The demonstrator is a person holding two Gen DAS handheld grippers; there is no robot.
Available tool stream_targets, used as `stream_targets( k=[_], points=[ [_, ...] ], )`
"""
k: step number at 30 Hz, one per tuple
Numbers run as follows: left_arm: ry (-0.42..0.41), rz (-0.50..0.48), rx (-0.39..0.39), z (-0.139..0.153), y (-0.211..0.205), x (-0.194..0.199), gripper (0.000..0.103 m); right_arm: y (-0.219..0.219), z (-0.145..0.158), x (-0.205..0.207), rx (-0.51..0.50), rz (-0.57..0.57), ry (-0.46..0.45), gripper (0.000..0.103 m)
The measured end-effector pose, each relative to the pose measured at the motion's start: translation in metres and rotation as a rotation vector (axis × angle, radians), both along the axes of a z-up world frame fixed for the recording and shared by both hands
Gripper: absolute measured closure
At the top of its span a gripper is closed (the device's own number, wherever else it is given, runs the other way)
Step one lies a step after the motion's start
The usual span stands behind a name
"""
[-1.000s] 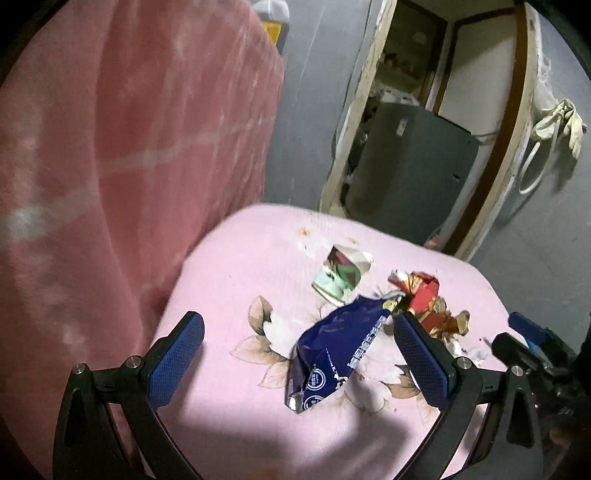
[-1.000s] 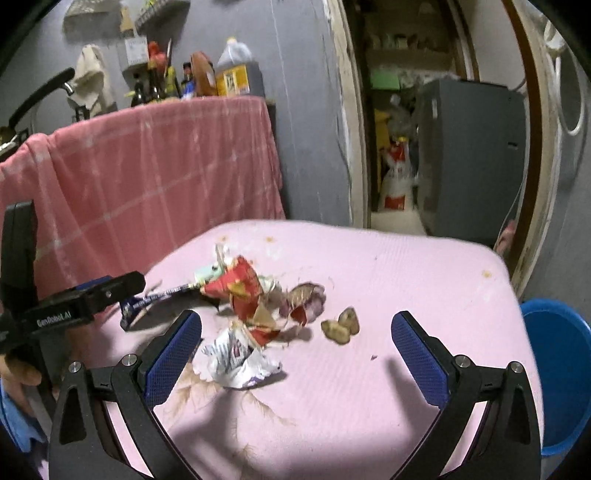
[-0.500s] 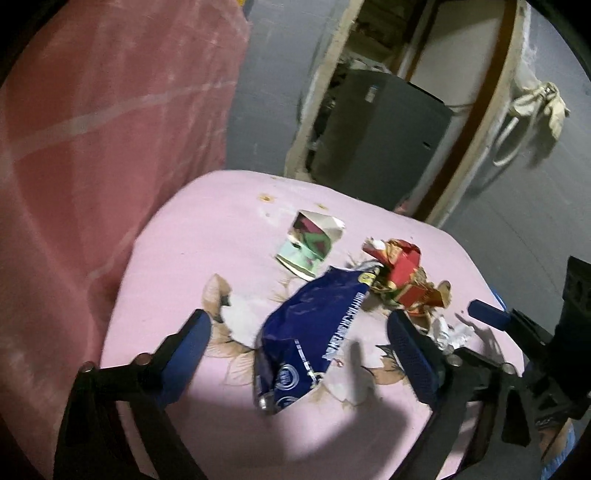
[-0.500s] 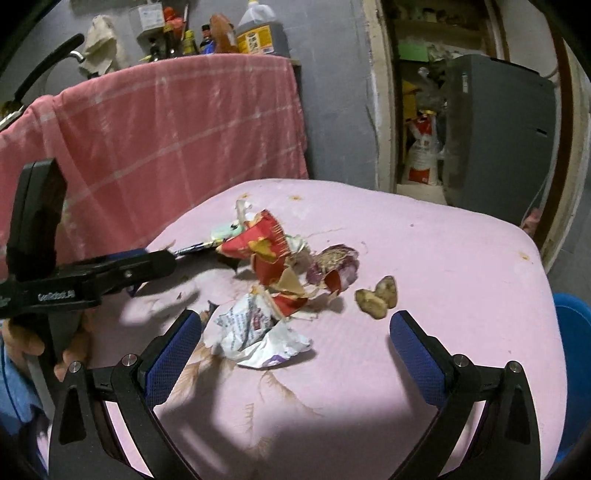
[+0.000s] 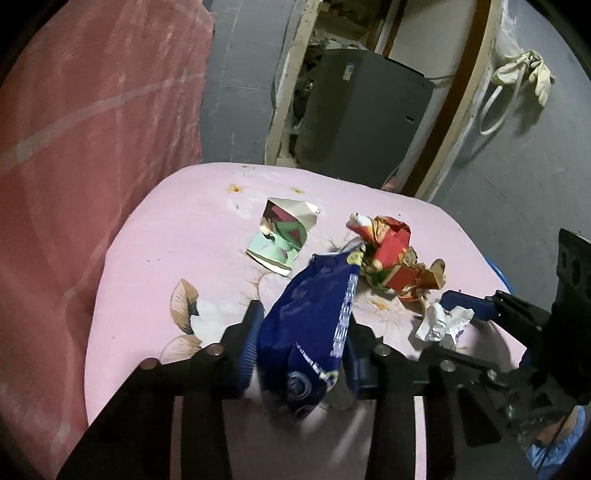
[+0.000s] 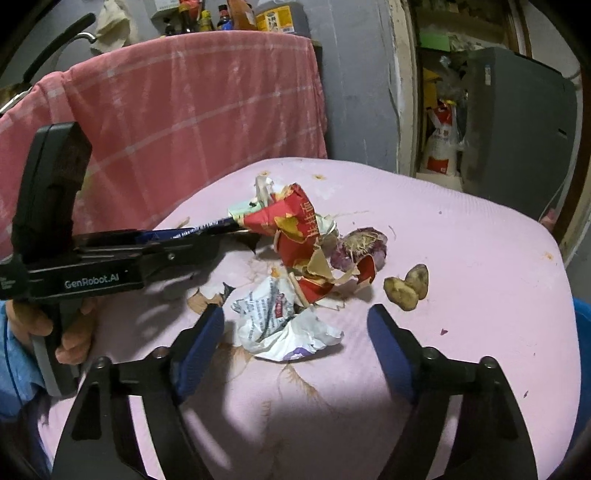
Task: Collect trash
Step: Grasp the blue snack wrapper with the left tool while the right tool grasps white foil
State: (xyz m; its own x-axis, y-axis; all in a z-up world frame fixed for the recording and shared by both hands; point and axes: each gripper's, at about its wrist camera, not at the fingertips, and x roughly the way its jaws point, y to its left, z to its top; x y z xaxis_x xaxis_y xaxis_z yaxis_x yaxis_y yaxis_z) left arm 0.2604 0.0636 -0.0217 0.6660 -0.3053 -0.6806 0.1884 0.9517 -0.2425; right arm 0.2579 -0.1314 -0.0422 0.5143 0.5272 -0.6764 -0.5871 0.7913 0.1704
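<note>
Trash lies on a pink floral tablecloth (image 5: 177,236). My left gripper (image 5: 301,332) is shut on a dark blue snack bag (image 5: 314,317), whose far end touches a crumpled red wrapper (image 5: 391,254). A green and white carton (image 5: 284,236) lies behind. My right gripper (image 6: 295,332) is open around a crumpled white wrapper (image 6: 280,321), its pads either side and apart from it. The red wrapper (image 6: 295,236), a purple onion peel (image 6: 364,245) and a potato piece (image 6: 406,286) lie beyond. The left gripper (image 6: 207,236) shows at the left of the right wrist view.
A pink checked cloth (image 6: 184,122) hangs behind the table at the left, with bottles (image 6: 229,14) above it. A grey cabinet (image 6: 513,122) stands in a doorway at the back. A blue bin (image 6: 583,332) sits off the table's right edge.
My left gripper closed from wide open onto the blue bag. My right gripper moved forward and narrowed around the white wrapper.
</note>
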Motion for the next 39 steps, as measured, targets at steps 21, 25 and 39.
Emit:
stream_targets(
  k=[21,25,39],
  points=[
    [0.035,0.055,0.002,-0.004,-0.010,-0.031,0.086,-0.009,0.001,-0.008,0.024,0.001,0.010,0.069],
    [0.043,0.078,-0.003,-0.003,-0.012,-0.043,0.086,-0.010,0.001,-0.012,0.022,0.013,0.004,0.072],
    [0.078,0.164,-0.080,0.000,-0.006,-0.073,0.089,-0.011,0.009,-0.029,0.052,0.066,-0.024,0.083]
  ],
)
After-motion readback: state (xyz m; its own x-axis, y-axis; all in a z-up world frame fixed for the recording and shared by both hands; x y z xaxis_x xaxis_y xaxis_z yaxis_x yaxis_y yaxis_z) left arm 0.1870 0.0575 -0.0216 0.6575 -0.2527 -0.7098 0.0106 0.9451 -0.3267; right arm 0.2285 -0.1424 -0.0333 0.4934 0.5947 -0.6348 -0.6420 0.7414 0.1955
